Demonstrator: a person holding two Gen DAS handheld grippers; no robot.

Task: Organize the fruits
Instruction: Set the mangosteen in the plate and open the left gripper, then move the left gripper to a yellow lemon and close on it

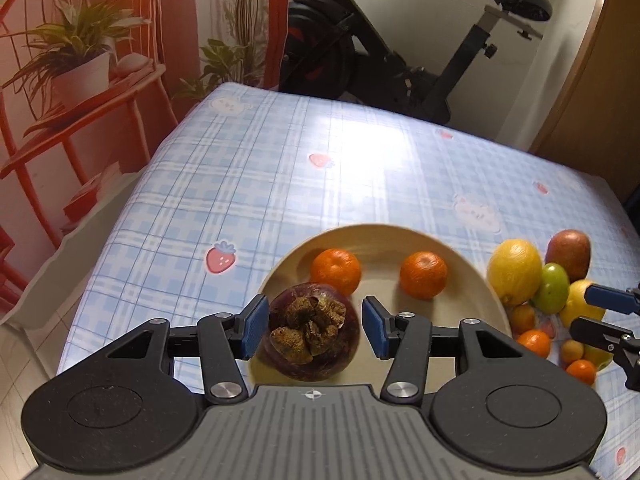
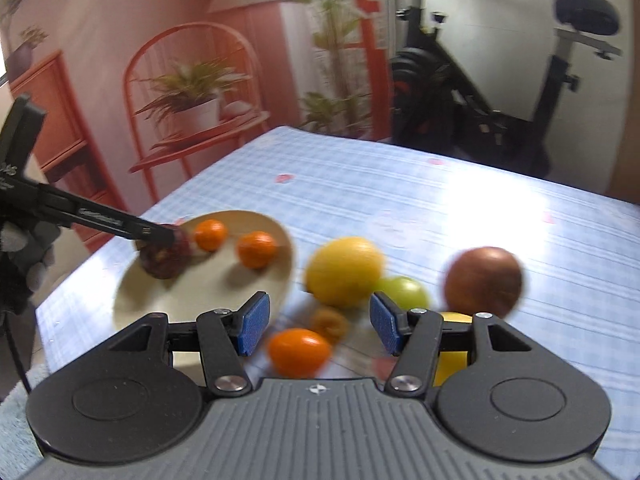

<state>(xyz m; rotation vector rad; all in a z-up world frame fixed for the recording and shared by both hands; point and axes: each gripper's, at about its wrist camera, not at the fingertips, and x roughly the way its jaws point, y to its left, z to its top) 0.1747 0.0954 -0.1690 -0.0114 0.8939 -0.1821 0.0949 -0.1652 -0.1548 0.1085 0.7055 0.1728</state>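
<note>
the left gripper [image 1: 314, 326] straddles the mangosteen [image 1: 314, 332] on the beige plate [image 1: 472, 280]; whether its pads pinch, i cannot tell. the right gripper [image 2: 318, 326] hangs spread over loose fruit, around a blurred small orange [image 2: 299, 352].

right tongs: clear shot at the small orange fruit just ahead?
Probably yes. The right tongs stand open with the small orange fruit just ahead, nothing across the gap. The left tongs are away at the plate.
</note>
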